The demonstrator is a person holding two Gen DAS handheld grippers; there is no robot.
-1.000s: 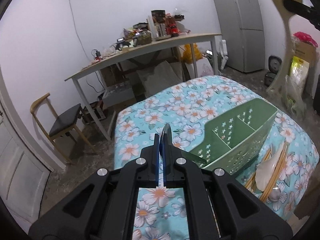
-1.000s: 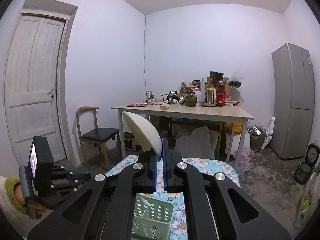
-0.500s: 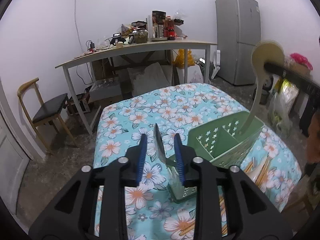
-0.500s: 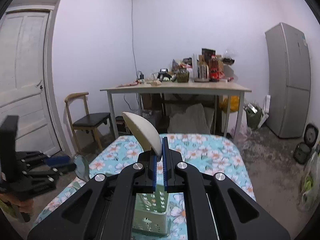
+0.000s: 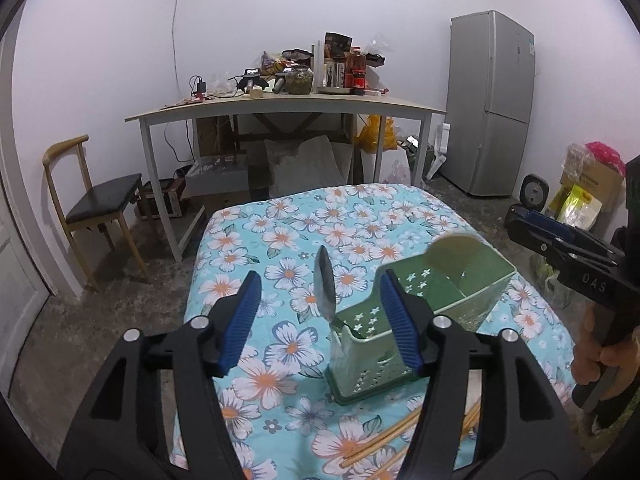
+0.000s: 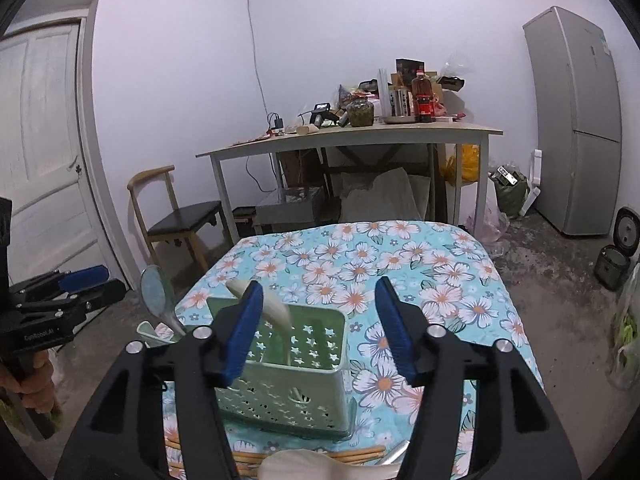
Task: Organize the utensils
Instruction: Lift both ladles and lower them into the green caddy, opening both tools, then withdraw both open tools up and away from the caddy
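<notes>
A green caddy (image 6: 280, 376) stands near the front edge of the table (image 5: 360, 216), which has a flowery cloth on it. A metal spoon (image 5: 324, 284) stands in its left end, and a cream paddle (image 6: 264, 304) stands in its right part. The left hand-held gripper (image 5: 320, 320) and the right hand-held gripper (image 6: 318, 326) are both opening and hold nothing. Chopsticks (image 5: 384, 440) lie at the front edge.

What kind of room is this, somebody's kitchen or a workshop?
Probably a plain household kitchen or storage room: a tall grey fridge stands in the corner, a cluttered wooden table holds jars and bottles, and a green plastic utensil caddy sits on a floral tablecloth.
</notes>
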